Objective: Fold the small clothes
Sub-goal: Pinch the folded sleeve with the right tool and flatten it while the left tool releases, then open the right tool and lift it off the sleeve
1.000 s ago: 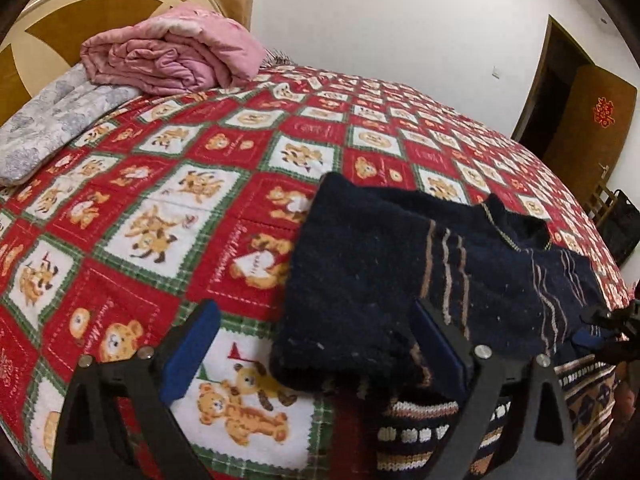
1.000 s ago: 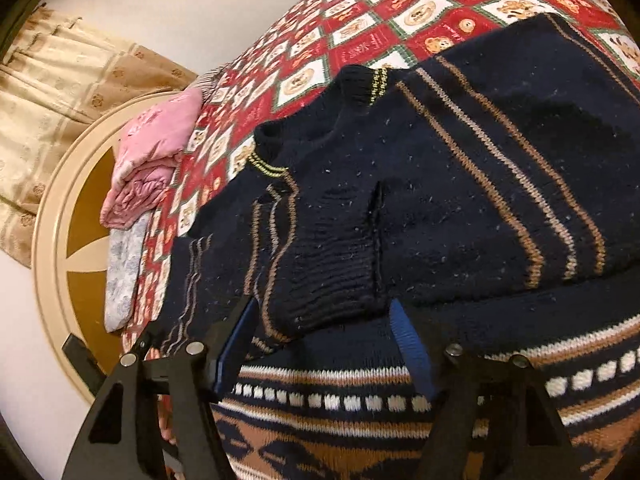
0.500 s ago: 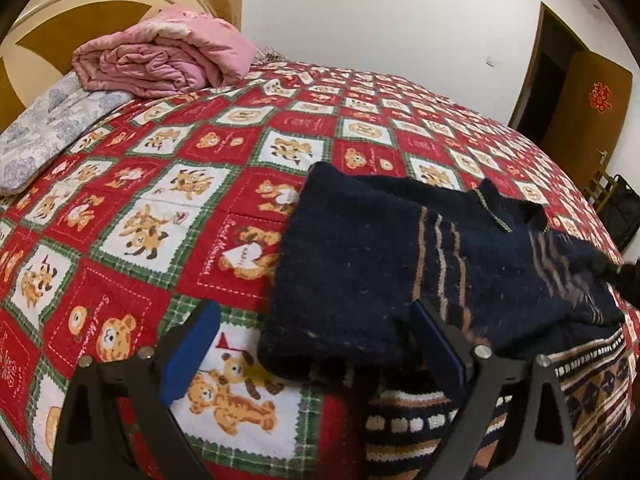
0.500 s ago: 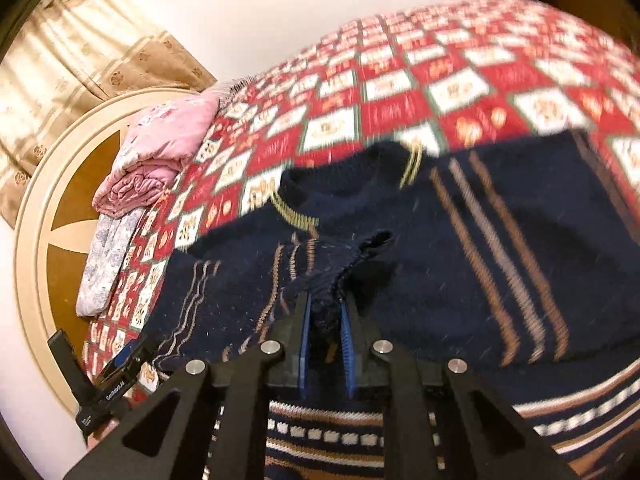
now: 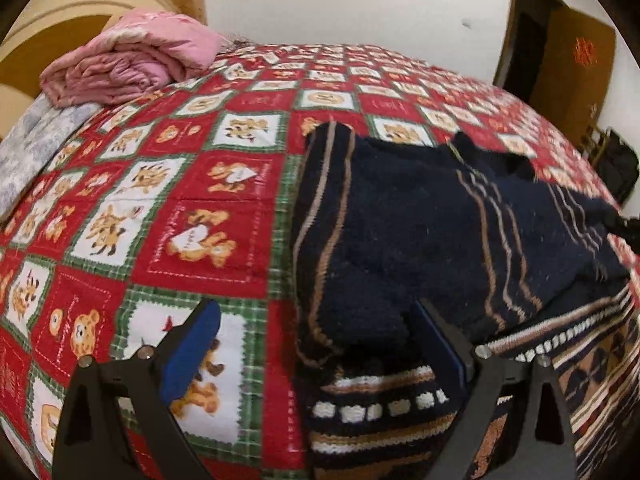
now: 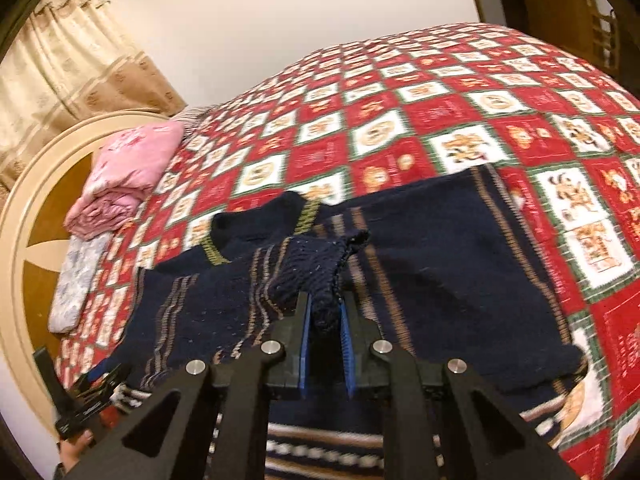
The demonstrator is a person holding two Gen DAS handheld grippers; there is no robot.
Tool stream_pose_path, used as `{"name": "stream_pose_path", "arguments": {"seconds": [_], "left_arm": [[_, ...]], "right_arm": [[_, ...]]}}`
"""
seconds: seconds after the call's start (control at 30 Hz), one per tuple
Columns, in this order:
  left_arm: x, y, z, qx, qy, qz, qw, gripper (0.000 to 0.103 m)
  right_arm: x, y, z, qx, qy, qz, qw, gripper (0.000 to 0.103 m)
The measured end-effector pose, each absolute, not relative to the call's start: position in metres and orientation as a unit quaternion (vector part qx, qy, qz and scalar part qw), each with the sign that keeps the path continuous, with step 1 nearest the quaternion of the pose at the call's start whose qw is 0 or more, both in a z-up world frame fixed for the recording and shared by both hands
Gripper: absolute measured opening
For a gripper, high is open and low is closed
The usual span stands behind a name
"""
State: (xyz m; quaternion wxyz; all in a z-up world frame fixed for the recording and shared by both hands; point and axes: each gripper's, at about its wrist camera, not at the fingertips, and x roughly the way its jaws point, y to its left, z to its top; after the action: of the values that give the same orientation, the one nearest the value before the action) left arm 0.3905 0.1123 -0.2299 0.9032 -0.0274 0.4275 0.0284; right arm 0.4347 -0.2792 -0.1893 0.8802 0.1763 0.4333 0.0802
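A navy knitted sweater (image 5: 420, 232) with tan stripes lies on the bed, and it also shows in the right wrist view (image 6: 432, 264). My right gripper (image 6: 325, 320) is shut on the ribbed cuff of its sleeve (image 6: 316, 276), lifted over the sweater's chest. My left gripper (image 5: 316, 356) is open and empty, low over the sweater's near left edge by the patterned hem (image 5: 372, 404). The left gripper also appears in the right wrist view (image 6: 102, 380) at the lower left.
A red patchwork bear bedspread (image 5: 192, 200) covers the bed. A folded pink quilt (image 5: 132, 60) and a grey floral pillow (image 5: 36, 148) lie by the round headboard (image 6: 24, 240). A wooden door (image 5: 576, 64) stands at the right.
My right gripper closed on the sleeve cuff and has lifted it up and back over the sweater. My left gripper has moved closer to the sweater's left edge, still open.
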Motion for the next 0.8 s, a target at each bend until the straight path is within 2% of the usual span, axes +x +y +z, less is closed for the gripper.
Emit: {"name": "stream_pose_path", "arguments": {"seconds": [0.2, 0.37, 0.4, 0.5, 0.57, 0.7, 0.8], "left_arm": [[0.387, 0.106, -0.219, -0.004, 0.415, 0.033, 0.909, 0.099], [0.389, 0.107, -0.229, 0.004, 0.437, 0.039, 0.899, 0.099], [0.387, 0.108, -0.228, 0.001, 0.435, 0.039, 0.899, 0.099], [0.381, 0.112, -0.218, -0.009, 0.413, 0.044, 0.909, 0.099], [0.379, 0.115, -0.213, -0.011, 0.399, 0.055, 0.915, 0.099], [0.384, 0.119, -0.219, -0.010, 0.410, 0.064, 0.910, 0.099], [0.383, 0.116, -0.227, 0.000, 0.424, 0.063, 0.903, 0.100]], "right_arm": [[0.451, -0.287, -0.214, 0.150, 0.451, 0.044, 0.879, 0.014], [0.456, -0.289, -0.228, 0.138, 0.469, 0.042, 0.871, 0.015], [0.454, -0.289, -0.226, 0.133, 0.469, 0.038, 0.872, 0.017], [0.444, -0.289, -0.217, 0.124, 0.465, 0.017, 0.877, 0.030], [0.434, -0.285, -0.201, 0.115, 0.436, 0.026, 0.892, 0.044], [0.433, -0.256, -0.180, 0.073, 0.404, 0.068, 0.909, 0.045], [0.441, -0.230, -0.187, 0.057, 0.422, 0.118, 0.897, 0.045]]}}
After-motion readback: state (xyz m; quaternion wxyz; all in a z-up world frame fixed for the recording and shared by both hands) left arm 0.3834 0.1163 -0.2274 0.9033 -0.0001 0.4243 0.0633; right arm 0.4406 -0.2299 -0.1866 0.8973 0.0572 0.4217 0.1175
